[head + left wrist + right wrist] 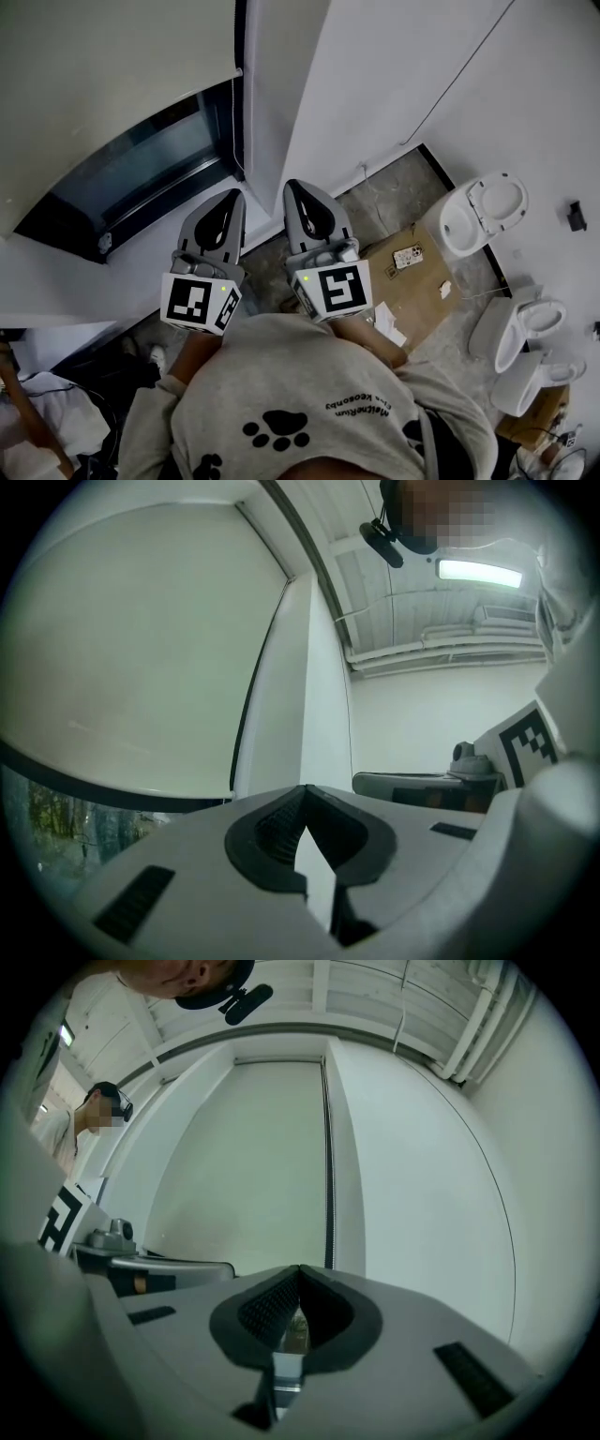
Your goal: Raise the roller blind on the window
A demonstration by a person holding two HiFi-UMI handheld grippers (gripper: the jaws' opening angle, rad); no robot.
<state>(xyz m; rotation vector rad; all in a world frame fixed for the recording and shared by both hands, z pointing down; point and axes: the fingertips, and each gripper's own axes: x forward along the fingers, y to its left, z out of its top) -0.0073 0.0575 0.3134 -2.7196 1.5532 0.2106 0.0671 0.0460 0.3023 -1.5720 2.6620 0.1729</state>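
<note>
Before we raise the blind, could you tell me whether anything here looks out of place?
Yes: three white ceramic toilets stand loose on the grey concrete floor, beside a flattened brown cardboard sheet strewn with paper scraps.

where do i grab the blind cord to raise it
Pinch the thin cord hanging at the right edge of the blind, on its free stretch below the blind. Come from the room side, jaws either side: it hangs vertical, close to the frame.

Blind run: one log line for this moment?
blind: partly down, glass showing below | left gripper: shut, empty | right gripper: shut, empty | contact: neither touches blind
</note>
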